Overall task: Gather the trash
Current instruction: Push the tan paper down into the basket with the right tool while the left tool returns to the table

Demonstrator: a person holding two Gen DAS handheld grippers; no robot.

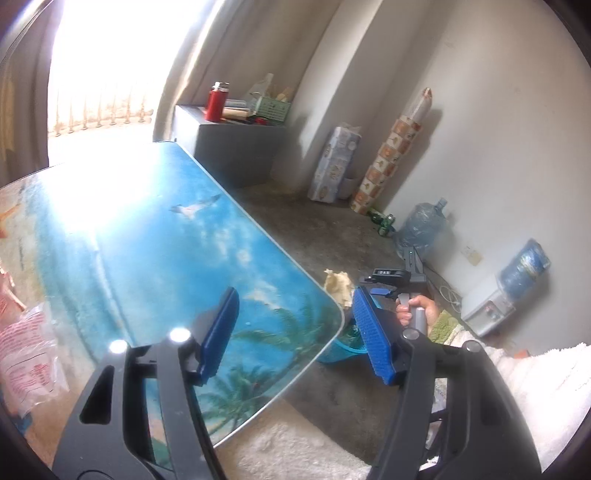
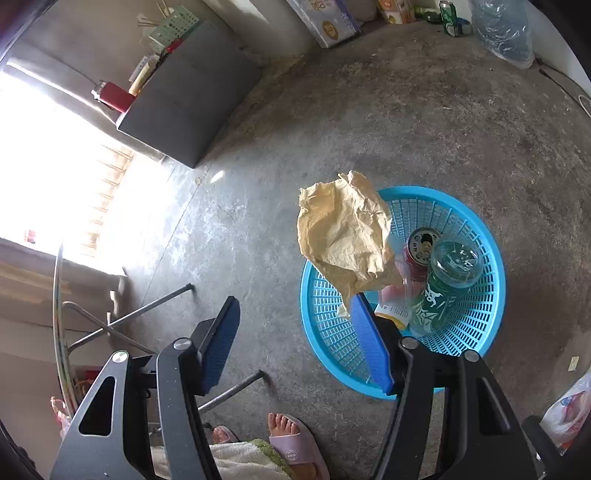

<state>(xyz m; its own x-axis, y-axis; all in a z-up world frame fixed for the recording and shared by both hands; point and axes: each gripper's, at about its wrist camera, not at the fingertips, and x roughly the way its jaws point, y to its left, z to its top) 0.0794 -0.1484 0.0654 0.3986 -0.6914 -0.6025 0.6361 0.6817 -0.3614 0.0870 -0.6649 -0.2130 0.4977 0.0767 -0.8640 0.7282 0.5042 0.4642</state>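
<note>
A blue plastic basket (image 2: 476, 328) stands on the concrete floor and holds a green bottle (image 2: 443, 291), a red can (image 2: 419, 251) and a small orange-capped item (image 2: 393, 314). A crumpled tan paper (image 2: 343, 240) hangs at the tip of one finger (image 2: 369, 343) of my right gripper (image 2: 295, 339), over the basket's left rim; the jaws stand wide open. My left gripper (image 1: 295, 332) is open and empty above the corner of the beach-print table (image 1: 147, 240). The paper (image 1: 338, 286) and the basket's edge (image 1: 340, 350) show past that corner.
A plastic bag (image 1: 29, 354) lies on the table's left side. A grey cabinet (image 2: 192, 99) with a red flask stands by the bright window. Boxes, cans (image 2: 448, 18) and a water jug (image 1: 424, 229) line the far wall. Table legs (image 2: 147, 314) and a sandalled foot (image 2: 291, 439) are near.
</note>
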